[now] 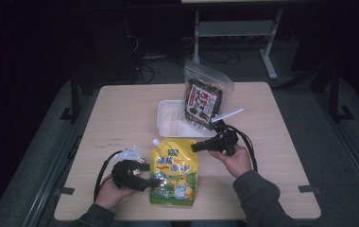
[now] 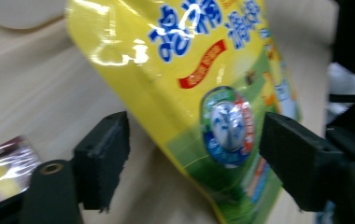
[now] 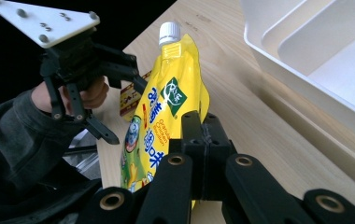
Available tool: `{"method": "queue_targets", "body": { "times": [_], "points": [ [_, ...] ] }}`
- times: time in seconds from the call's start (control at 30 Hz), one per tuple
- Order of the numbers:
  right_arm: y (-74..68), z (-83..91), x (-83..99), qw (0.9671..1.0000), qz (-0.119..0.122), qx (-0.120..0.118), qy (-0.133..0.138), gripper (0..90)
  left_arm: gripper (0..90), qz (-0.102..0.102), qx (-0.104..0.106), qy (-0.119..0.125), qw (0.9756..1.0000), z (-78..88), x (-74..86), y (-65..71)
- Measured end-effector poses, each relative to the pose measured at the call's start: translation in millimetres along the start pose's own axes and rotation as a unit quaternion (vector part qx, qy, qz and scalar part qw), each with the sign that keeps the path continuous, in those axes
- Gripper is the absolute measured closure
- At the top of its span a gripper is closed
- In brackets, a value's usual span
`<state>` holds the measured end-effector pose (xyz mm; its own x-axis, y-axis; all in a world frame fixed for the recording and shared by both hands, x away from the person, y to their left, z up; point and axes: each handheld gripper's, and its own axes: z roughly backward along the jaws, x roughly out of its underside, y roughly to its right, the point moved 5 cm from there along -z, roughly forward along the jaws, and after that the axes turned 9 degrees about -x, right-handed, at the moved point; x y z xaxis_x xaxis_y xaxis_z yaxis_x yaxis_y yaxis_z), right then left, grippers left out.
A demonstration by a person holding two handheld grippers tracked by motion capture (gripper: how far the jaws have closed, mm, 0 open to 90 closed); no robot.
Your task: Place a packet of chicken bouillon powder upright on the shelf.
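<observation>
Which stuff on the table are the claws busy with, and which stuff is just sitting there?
Busy with:
- yellow pouch, lying flat on the table
- left claw, open around the pouch's edge
- right claw, shut, near the pouch's top

Just sitting there, as far as I can tell:
- white tray
- dark snack bag, leaning in the tray
</observation>
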<state>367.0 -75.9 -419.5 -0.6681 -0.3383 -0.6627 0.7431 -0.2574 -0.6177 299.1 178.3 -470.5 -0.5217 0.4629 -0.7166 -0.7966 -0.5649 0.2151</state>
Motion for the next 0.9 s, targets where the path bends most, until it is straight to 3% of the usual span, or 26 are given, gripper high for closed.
{"method": "queue_targets", "body": {
  "times": [0.13,0.17,0.33,0.37,0.63,0.9],
  "points": [
    [-4.0,3.0,-1.5,0.9999,0.004,-0.009,0.008,90.0,37.6,0.009,0.019,-0.004,0.9998,-4.4,0.9,-0.7],
    [-5.1,3.5,-1.9,0.9999,0.004,-0.011,0.01,90.0,40.4,0.014,0.033,-0.003,0.9994,-5.4,0.9,-0.7],
    [-8.2,5.5,-2.9,0.9998,0.013,-0.012,0.012,90.0,49.5,0.017,0.043,0.005,0.9989,-3.2,-0.1,-1.9],
    [-8.6,7.3,-3.0,0.9997,0.011,-0.014,0.015,90.0,54.6,0.021,0.051,0.011,0.9984,-1.5,-0.5,-3.0],
    [-10.1,11.3,-3.5,0.9996,0.014,-0.018,0.016,90.0,70.9,0.022,0.067,0.025,0.9972,2.6,-2.2,-2.6],
    [-15.5,15.2,-7.9,0.9995,0.027,-0.015,0.006,90.0,79.0,0.016,0.077,0.037,0.9962,5.5,-4.1,-0.7]
  ]
}}
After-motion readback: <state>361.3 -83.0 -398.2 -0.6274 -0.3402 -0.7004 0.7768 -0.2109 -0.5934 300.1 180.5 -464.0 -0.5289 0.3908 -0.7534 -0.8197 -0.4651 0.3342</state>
